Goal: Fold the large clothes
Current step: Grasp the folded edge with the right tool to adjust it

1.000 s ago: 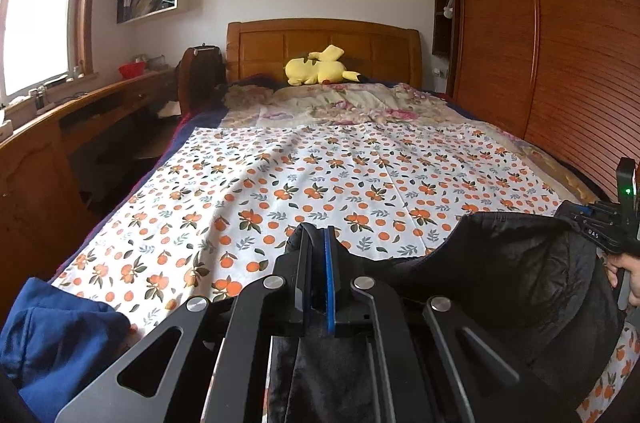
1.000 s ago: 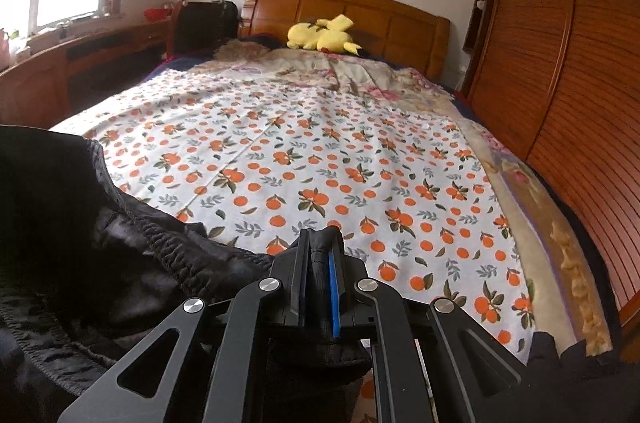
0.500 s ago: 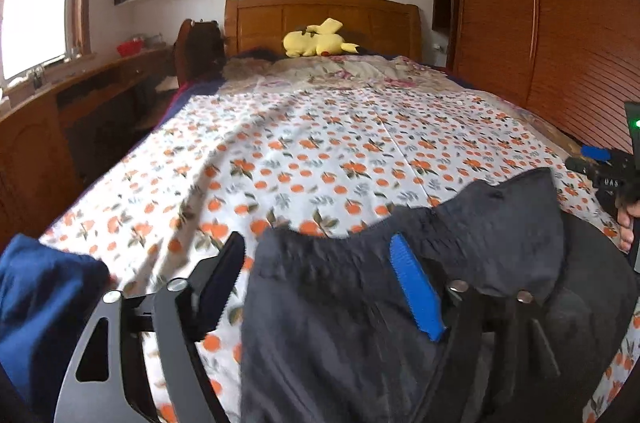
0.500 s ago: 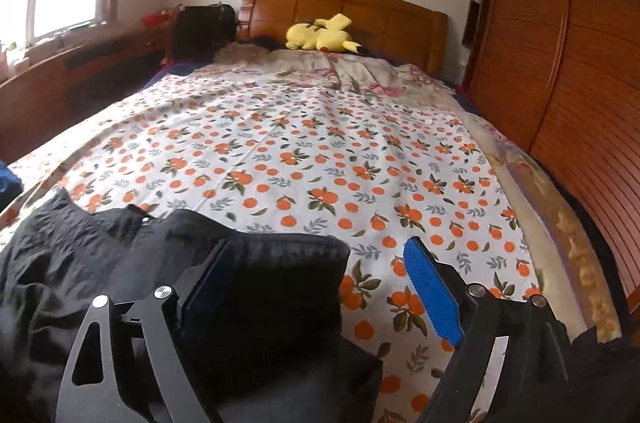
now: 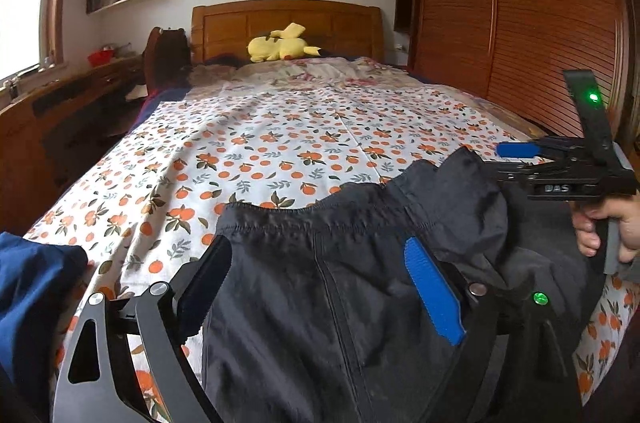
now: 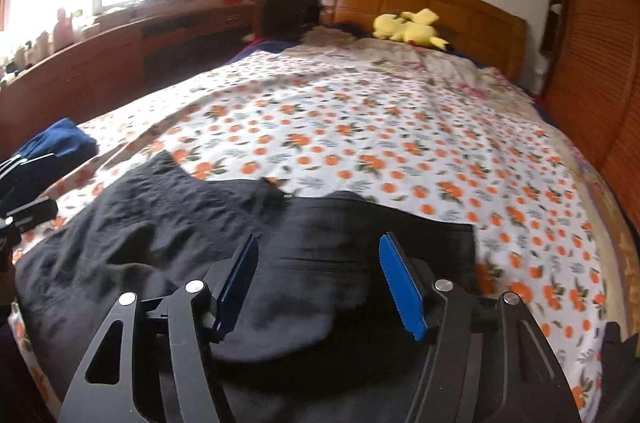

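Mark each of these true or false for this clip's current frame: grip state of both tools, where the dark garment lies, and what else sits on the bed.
1. The left gripper is open. True.
2. The right gripper is clamped on the black garment. False: its fingers stand apart, with the cloth lying loose below them.
3. The black garment lies on the orange-print bedsheet. True.
4. A yellow plush toy sits at the foot of the bed. False: it lies by the wooden headboard.
5. A blue garment lies left of the black one. True.
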`<state>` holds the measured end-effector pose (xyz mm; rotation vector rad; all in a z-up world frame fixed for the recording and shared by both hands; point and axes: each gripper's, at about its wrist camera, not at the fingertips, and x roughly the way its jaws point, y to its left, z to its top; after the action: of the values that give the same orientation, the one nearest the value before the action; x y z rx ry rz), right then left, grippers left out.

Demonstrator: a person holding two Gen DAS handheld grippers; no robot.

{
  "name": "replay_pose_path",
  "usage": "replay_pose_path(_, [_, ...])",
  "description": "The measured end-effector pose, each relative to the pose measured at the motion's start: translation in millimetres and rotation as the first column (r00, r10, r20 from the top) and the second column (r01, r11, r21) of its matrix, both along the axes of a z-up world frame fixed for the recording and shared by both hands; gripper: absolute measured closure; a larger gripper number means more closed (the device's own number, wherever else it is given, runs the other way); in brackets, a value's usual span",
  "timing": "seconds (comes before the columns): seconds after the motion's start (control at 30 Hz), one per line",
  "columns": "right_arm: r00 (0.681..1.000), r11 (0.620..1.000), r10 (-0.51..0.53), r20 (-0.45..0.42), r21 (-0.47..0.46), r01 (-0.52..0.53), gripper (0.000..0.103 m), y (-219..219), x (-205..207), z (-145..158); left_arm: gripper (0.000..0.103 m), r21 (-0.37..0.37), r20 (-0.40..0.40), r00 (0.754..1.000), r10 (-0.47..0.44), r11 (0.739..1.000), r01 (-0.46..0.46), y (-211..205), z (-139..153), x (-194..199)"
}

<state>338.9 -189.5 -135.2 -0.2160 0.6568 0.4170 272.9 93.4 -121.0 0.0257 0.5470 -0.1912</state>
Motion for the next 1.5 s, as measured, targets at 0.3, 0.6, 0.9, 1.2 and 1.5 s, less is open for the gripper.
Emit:
replay_pose_path(0.3, [0.993, 0.986, -0.087, -0.075, -0.149, 0.075, 0.067, 27.3, 27.6, -27.9, 0.013, -0.023, -0.006, 1.000, -0.015, 1.000, 0.015, 8.9, -2.4, -9.8])
replay_pose_path(0.6, [0.992, 0.985, -0.085, -0.096, -0.157, 0.069, 0.096, 29.7, 50.1, -36.4, 0.013, -0.036, -0.005, 1.000, -0.016, 0.999, 0.016, 11.1, -0.8, -9.1])
replay_pose_path(0.9, [0.985, 0.966, -0.151, -0.086, -0.224, 0.129, 0.095, 35.1, 98.6, -55.6, 0.013, -0.042, -0.026, 0.999, -0.024, 0.999, 0.023, 5.6, -8.0, -2.1])
replay_pose_path(1.2, [0.989, 0.987, -0.133, -0.060, -0.102, 0.126, 0.057, -4.2, 81.4, -15.1, 0.013, -0.052, -0.036, 0.998, -0.055, 0.997, 0.053, -7.7, -12.5, 5.8])
replay_pose_path(1.5, [0.952, 0.947, -0.291, -0.093, -0.169, 0.273, 0.057, -83.9, 109.6, -22.0, 0.013, -0.044, -0.039, 0.996, -0.079, 0.996, 0.077, -24.6, -20.1, 10.2])
